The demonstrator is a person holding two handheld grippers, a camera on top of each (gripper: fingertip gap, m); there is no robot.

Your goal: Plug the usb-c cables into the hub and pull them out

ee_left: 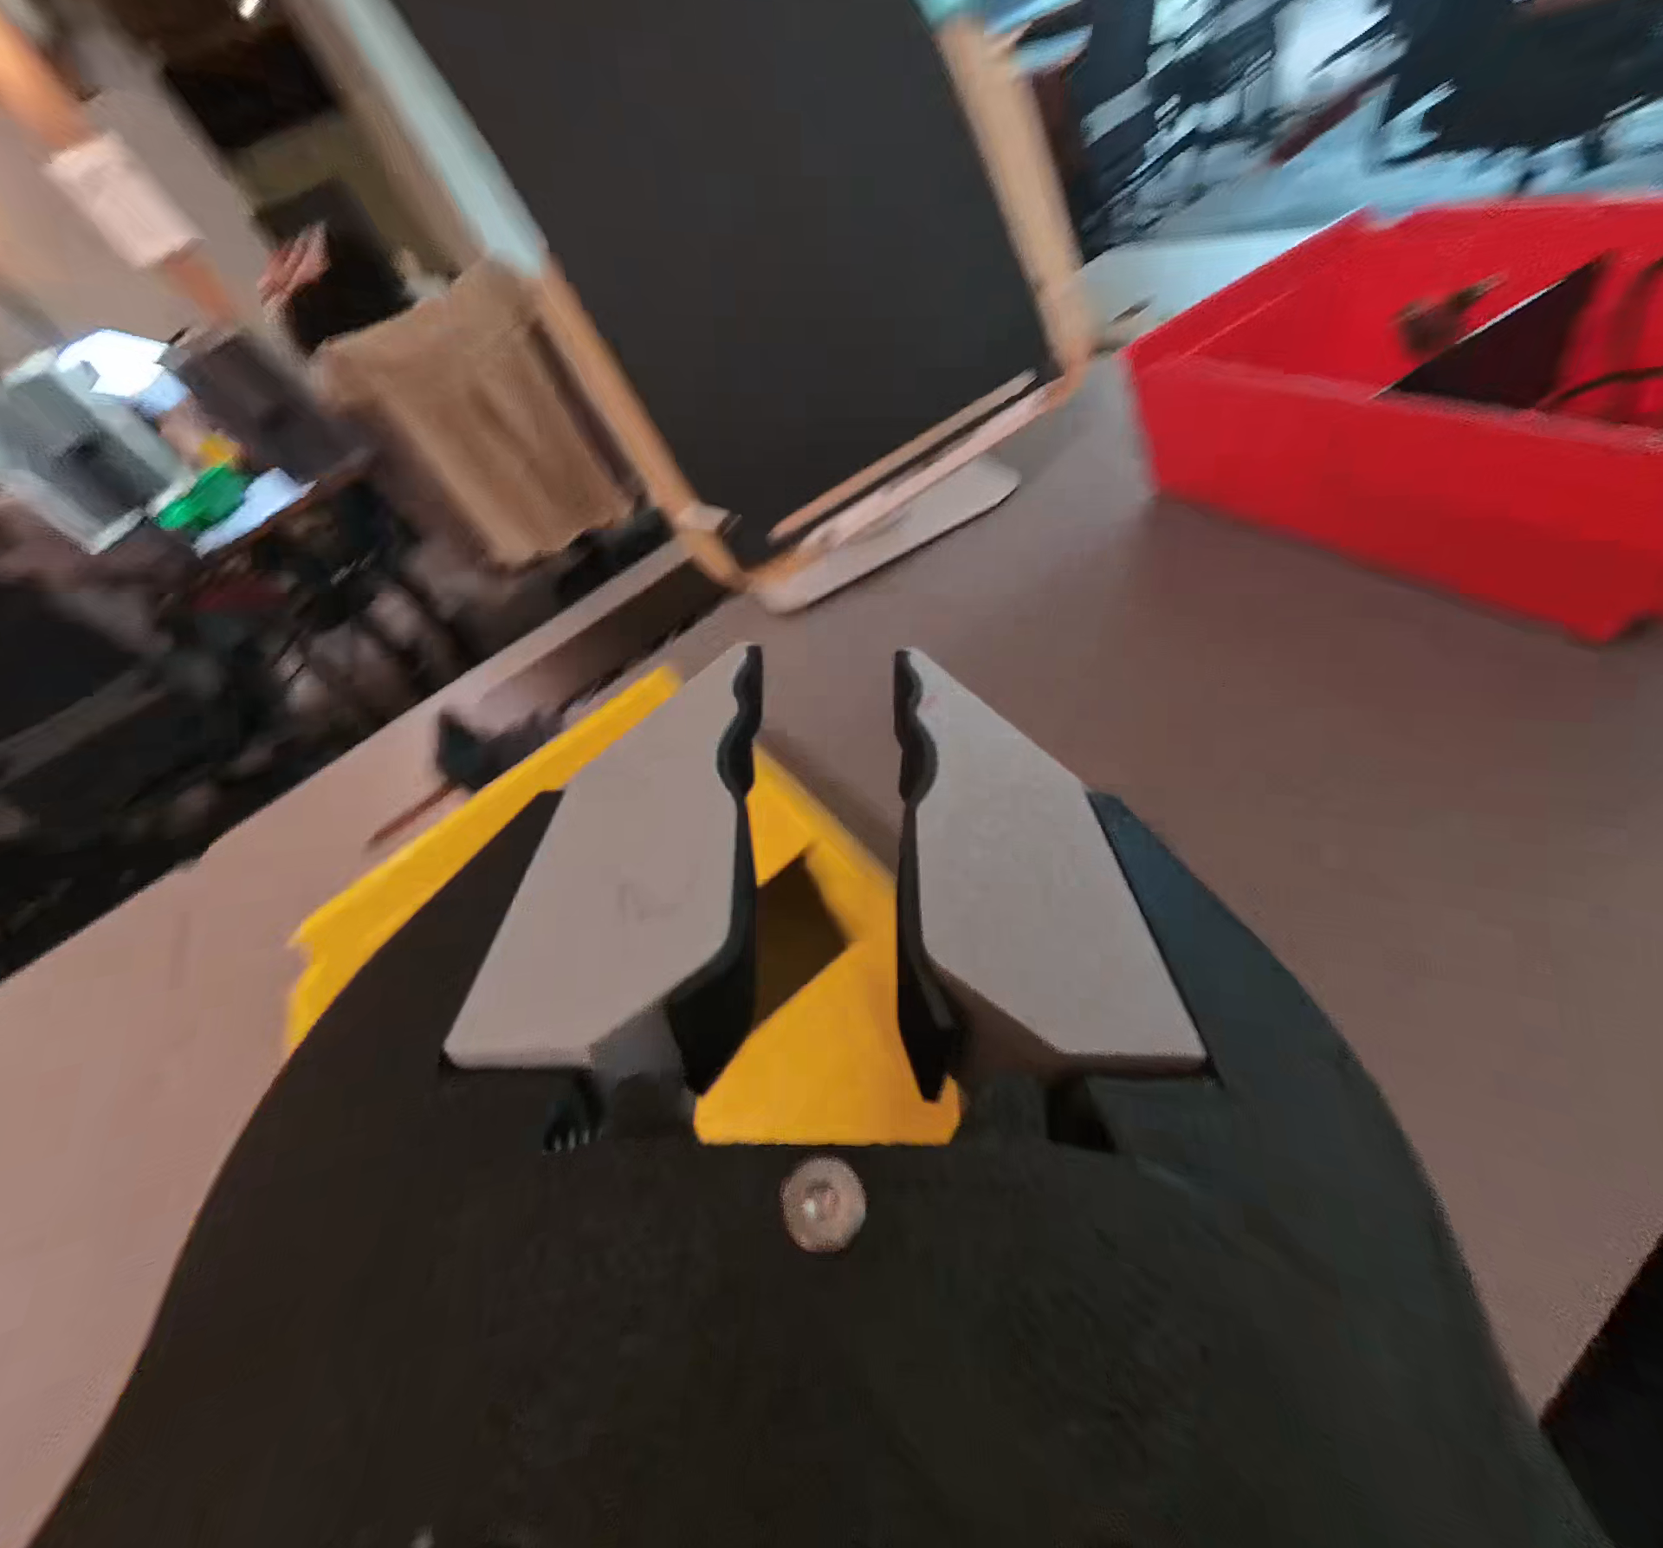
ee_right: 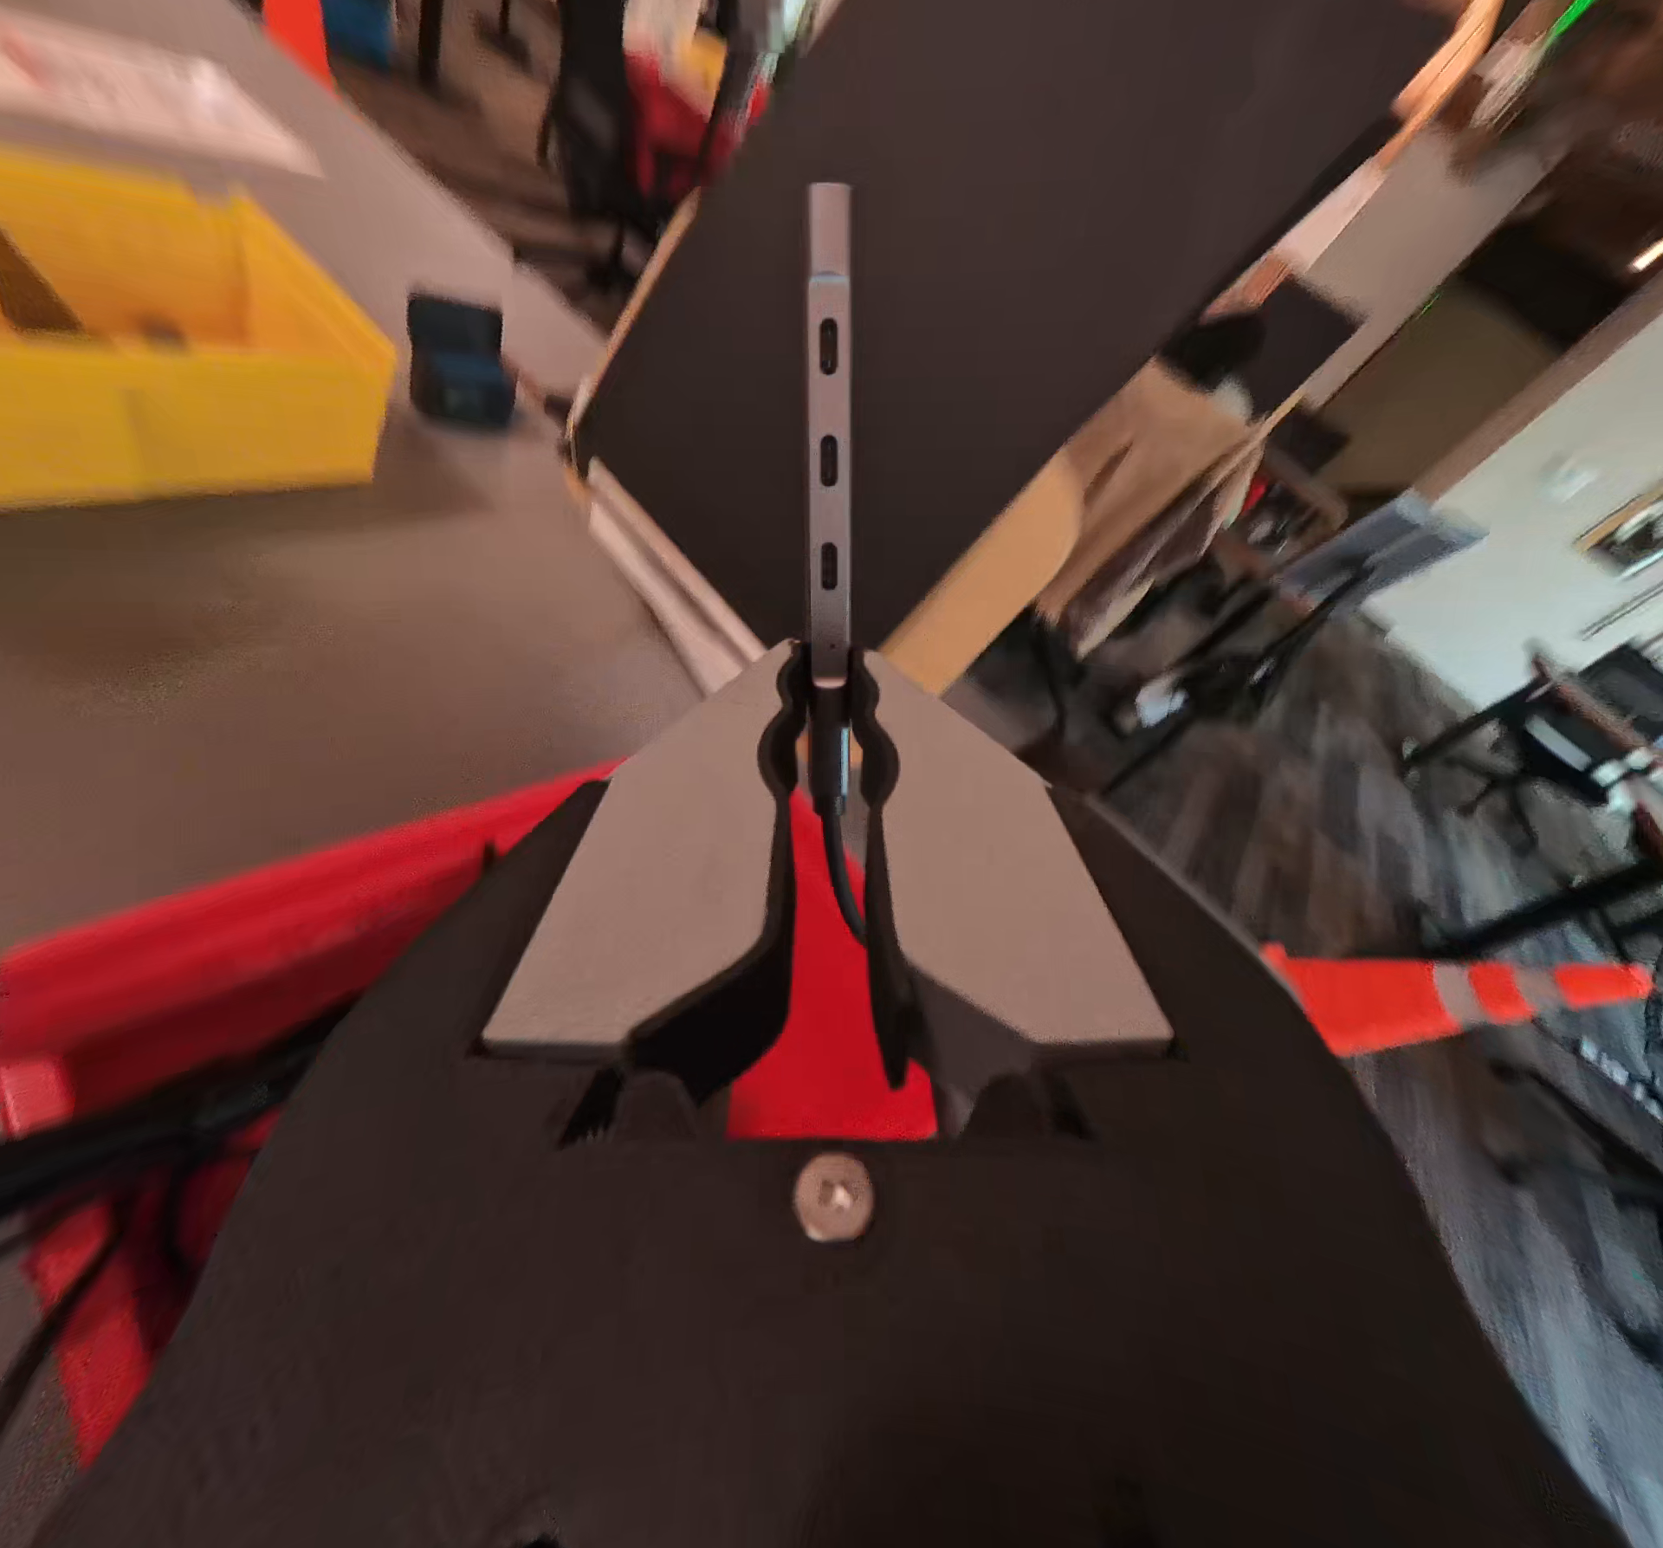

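**A:** Right wrist view, nearest first: what sits between the jaws?

**B:** The right gripper (ee_right: 829,677) is clamped on the near end of one slim grey USB-C hub (ee_right: 829,461), held edge-on and pointing straight ahead of the tips. One dark cable (ee_right: 839,857) runs back from that end through the narrow gap between the fingers. Three oval ports show on the hub's edge, all three empty.

**B:** Beneath the jaws lies one red bin (ee_right: 225,956). Ahead and to the left of the tips stand one yellow bin (ee_right: 180,389) and one small dark blue box (ee_right: 457,375) on the grey table (ee_right: 270,650). Behind the hub rises one black panel (ee_right: 1035,245).

**A:** And the left wrist view?

**B:** The left gripper (ee_left: 828,668) stands partly open, a clear gap between its two fingers and nothing in them. Directly under and between the jaws is one yellow bin (ee_left: 810,1055). Ahead and right of the tips sits one red bin (ee_left: 1350,470); straight ahead stands one black panel (ee_left: 720,200) on a flat base. A small dark object at the table edge, left of the tips, is too blurred to name.
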